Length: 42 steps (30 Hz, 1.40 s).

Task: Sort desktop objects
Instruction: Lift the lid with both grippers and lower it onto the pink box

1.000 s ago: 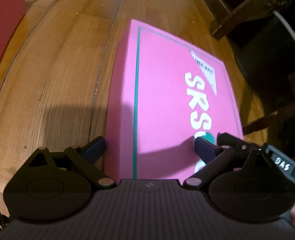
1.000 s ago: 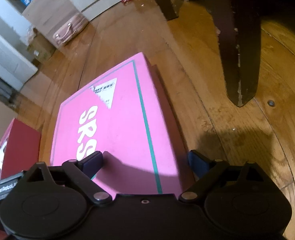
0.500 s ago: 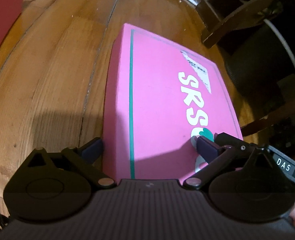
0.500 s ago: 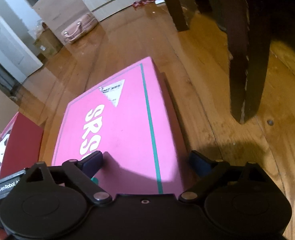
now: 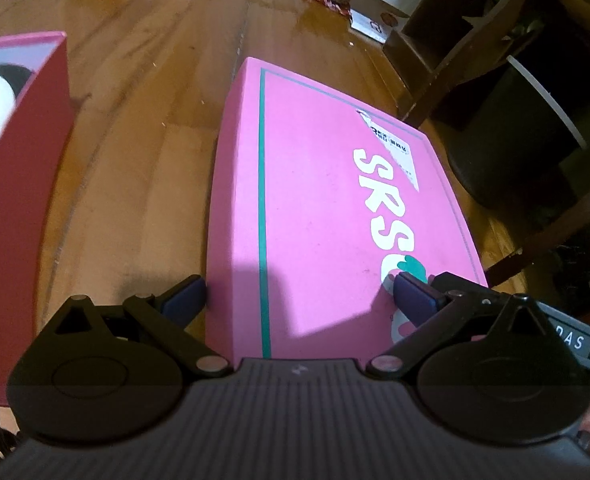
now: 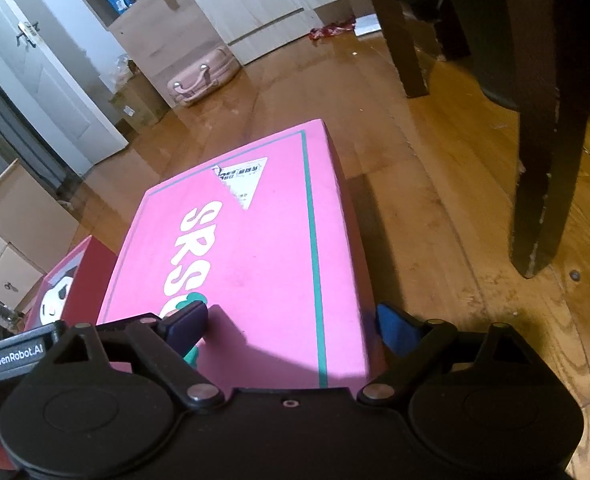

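Since the earlier frames the pink box (image 5: 327,208) is rising off the wooden floor (image 5: 135,168), the red box (image 5: 19,200) coming into view at its left. The left hand-held gripper (image 5: 301,300) and right hand-held gripper (image 6: 295,324) are each clamping a near corner, one finger on the lid and one at the side wall. The lift looks underway; next the carry needs level hands, keeping clear of the dark furniture leg (image 6: 535,184) and using the open floor ahead.

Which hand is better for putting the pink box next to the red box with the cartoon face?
Probably the left. The red box sits on the left gripper's side of the pink box. The right gripper is at the other side, nearer the dark furniture leg.
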Each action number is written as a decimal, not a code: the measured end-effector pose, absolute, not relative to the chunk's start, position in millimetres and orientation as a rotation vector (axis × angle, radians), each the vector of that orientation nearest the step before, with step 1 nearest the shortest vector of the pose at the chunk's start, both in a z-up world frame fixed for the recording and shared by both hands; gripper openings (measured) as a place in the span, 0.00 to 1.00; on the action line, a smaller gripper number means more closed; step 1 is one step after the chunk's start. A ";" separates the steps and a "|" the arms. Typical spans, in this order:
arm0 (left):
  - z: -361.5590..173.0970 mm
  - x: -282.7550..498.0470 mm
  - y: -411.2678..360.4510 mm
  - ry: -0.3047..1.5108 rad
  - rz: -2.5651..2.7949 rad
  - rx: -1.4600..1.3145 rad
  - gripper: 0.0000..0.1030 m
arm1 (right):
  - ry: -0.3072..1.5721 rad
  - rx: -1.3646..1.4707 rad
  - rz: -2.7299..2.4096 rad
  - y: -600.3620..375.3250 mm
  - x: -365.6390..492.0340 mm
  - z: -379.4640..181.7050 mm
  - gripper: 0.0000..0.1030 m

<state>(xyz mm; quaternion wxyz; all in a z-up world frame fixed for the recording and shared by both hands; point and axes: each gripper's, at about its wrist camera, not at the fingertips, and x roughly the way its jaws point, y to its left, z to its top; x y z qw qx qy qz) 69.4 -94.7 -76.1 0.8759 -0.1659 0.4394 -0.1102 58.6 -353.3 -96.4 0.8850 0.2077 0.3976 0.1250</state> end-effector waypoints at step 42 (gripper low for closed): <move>0.9 38.6 138.6 0.827 0.066 -0.371 0.98 | 0.763 0.307 0.534 -116.4 90.2 -24.6 0.91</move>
